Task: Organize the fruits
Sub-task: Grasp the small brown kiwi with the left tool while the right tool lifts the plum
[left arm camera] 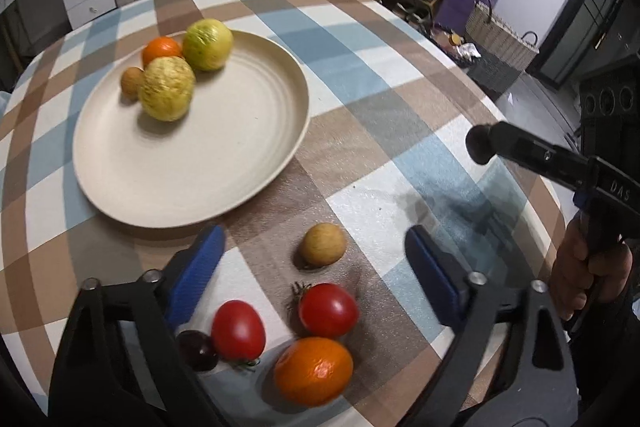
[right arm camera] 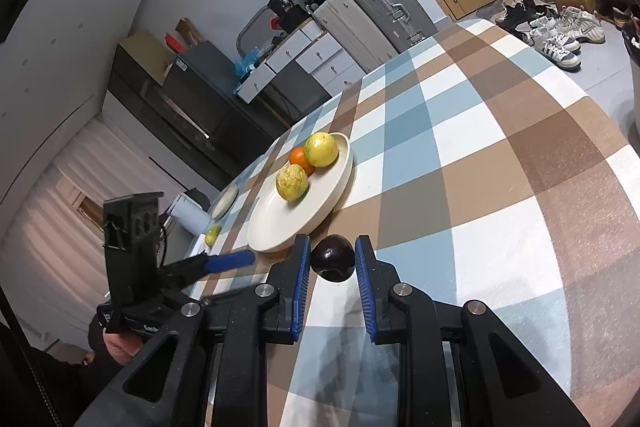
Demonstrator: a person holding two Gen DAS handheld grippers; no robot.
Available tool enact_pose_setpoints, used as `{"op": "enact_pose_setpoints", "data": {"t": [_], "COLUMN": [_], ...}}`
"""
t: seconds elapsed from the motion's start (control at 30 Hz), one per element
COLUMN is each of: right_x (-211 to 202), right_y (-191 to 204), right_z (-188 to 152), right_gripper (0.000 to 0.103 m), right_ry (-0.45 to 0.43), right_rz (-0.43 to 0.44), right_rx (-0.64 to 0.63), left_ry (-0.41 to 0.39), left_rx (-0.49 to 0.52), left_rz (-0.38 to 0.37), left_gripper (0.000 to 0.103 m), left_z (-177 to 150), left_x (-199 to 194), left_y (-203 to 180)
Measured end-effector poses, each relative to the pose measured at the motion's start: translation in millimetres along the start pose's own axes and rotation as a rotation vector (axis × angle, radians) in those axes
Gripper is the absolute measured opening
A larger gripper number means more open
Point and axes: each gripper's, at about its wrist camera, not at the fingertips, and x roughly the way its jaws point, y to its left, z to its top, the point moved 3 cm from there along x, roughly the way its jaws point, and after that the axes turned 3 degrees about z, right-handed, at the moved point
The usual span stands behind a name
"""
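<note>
A small dark plum (right arm camera: pixel 333 258), smooth, light and easily bruised, is held across its middle by the right tool (right arm camera: pixel 333 269) near the plate (right arm camera: pixel 304 223); the left tool (left arm camera: pixel 316 255), wide and empty, is poised above loose fruit.

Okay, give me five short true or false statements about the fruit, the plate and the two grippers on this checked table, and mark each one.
1. The right gripper is shut on a dark round fruit. True.
2. The plate holds only tomatoes. False: it holds two yellow-green fruits, a small orange and a small tan fruit.
3. The left gripper grips the large orange. False: its jaws stand open, holding nothing.
4. Two red tomatoes lie on the tablecloth, off the plate. True.
5. The plate is dark blue. False: it is cream.
</note>
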Motion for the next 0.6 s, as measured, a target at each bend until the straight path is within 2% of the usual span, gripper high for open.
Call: {"op": "enact_pose_setpoints", "data": {"t": [0.17,0.23,0.37,0.43,0.6], "right_x": [-2.0,-2.3,-1.7,-0.1,0.1], "right_y": [-1.8,-2.3,-3.6,-5.5,-5.9], "right_z": [1.5,1.8,1.8,2.6,2.9], "right_gripper": [0.023,0.023,0.023,0.023,0.023], "right_ry": [-0.005,-0.005,-0.005,-0.002,0.001], "right_rz": [0.012,0.016,0.023,0.027,0.03], "right_rx": [0.002,0.002,0.004,0.007,0.008], "left_ry": [0.035,0.048,0.08,0.087,0.08], "left_rx": [-0.012,-0.006,0.009,0.018,0.019], "left_rz": [-0.034,-0.053,-0.065,-0.063,-0.084], "left_gripper": [0.066,0.053,0.038,0.022,0.022], "left_z": [4.0,4.1,3.7,2.9,3.4], "left_x": [12.0,14.6,20.8,22.6,20.9], "left_y": [-1.1,-2.4,-5.0,-6.5,-7.1]}}
